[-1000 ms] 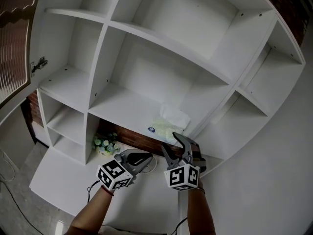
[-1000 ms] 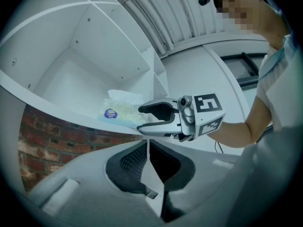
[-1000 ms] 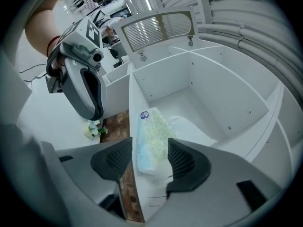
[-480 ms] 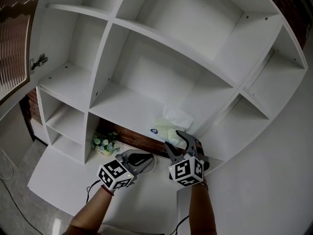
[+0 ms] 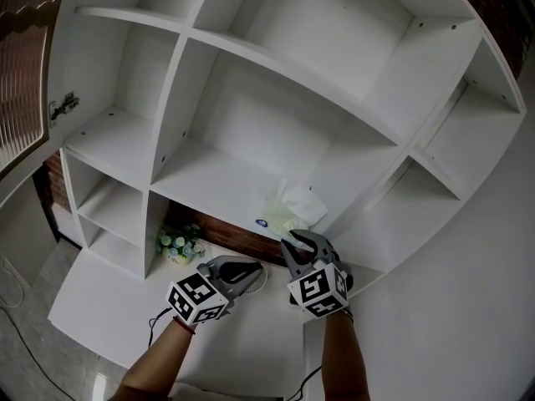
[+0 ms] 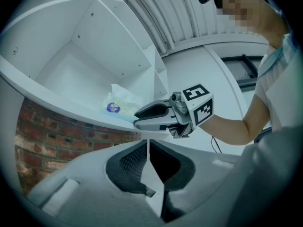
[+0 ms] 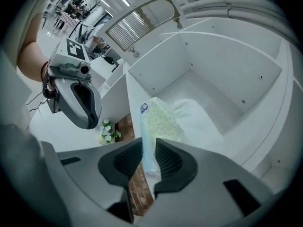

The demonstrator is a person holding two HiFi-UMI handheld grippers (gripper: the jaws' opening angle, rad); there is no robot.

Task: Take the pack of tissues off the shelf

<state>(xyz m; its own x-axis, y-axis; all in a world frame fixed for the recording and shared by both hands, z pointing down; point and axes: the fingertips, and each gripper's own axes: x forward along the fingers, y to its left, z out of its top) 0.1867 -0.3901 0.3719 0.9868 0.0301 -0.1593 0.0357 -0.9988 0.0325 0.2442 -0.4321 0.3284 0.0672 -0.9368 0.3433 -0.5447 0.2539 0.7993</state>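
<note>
1. The right tongs [image 7: 148, 157] are closing on the near end of the pale green-and-white soft plastic pack of tissues [image 7: 163, 122]. Only the thin bluish end flap of the wrapper is between the pads, and they look to be just meeting it. The left tongs [image 6: 149, 148] are pressed together and empty.
2. Risk: the grip is on film, not on the body of the pack. If the pads get no deeper bite, the flap could slide out or stretch when pulled.
3. Risk: a loose white tissue sticks up at the far end of the pack. It could drag on the shelf [image 5: 209, 178] or work its way out during the pull.
4. Risk: held by one end, the pack will likely hang and swing once it clears the front edge of the shelf. A quick pull could shake it loose onto the white table [image 5: 109, 307] below, near the small bunch of flowers [image 5: 177, 245].
5. Position: the pack lies on the white middle shelf board, at the right of its compartment and near the front edge. Its length runs away from the right tongs. The near end is between the jaws and the rest lies beyond their tips.
6. The left tongs hang below the shelf edge, to the left and over the table. They are well apart from the pack and give it no support.
</note>
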